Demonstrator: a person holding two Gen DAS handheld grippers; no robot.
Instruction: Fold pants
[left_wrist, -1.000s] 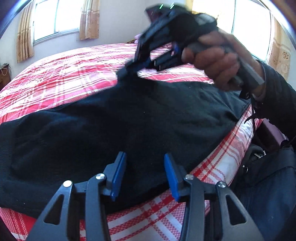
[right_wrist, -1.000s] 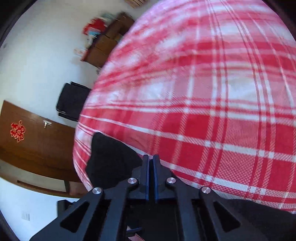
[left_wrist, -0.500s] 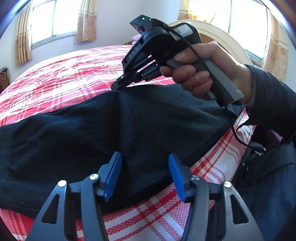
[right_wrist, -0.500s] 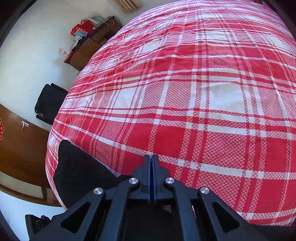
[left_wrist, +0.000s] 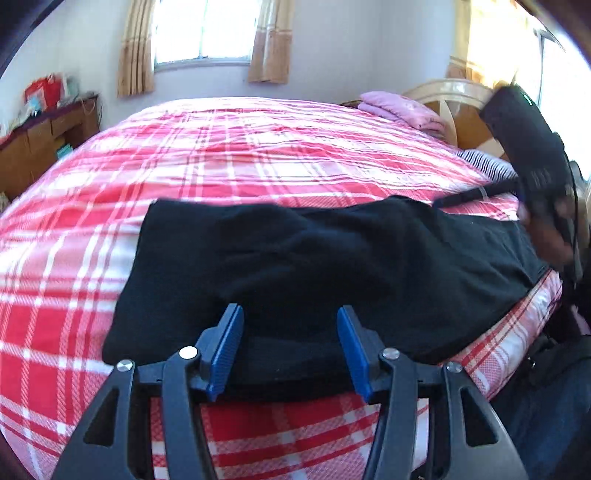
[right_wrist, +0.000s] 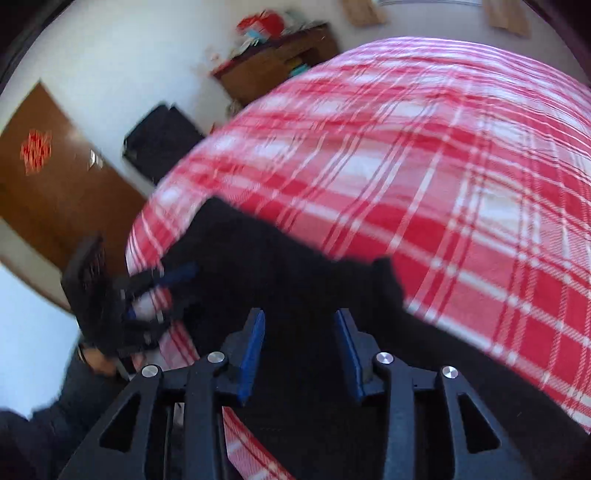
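Observation:
Black pants (left_wrist: 314, 266) lie folded along the near edge of a bed with a red and white plaid cover (left_wrist: 221, 155). My left gripper (left_wrist: 290, 350) is open and empty, just above the pants' near edge. My right gripper (right_wrist: 299, 350) is open and empty, above the pants (right_wrist: 295, 266) at their right end. The right gripper also shows at the far right of the left wrist view (left_wrist: 532, 158), blurred. The left gripper shows blurred in the right wrist view (right_wrist: 155, 291).
A pink folded cloth (left_wrist: 399, 110) and a wooden headboard (left_wrist: 454, 107) are at the bed's far right. A wooden cabinet (left_wrist: 40, 140) stands at the left wall. A brown door (right_wrist: 48, 192) and a black chair (right_wrist: 159, 140) are beyond the bed.
My right gripper has opened, let go of the pants and drawn back to the right. The pants now lie flat on the bed. My left gripper stays open and has swung left.

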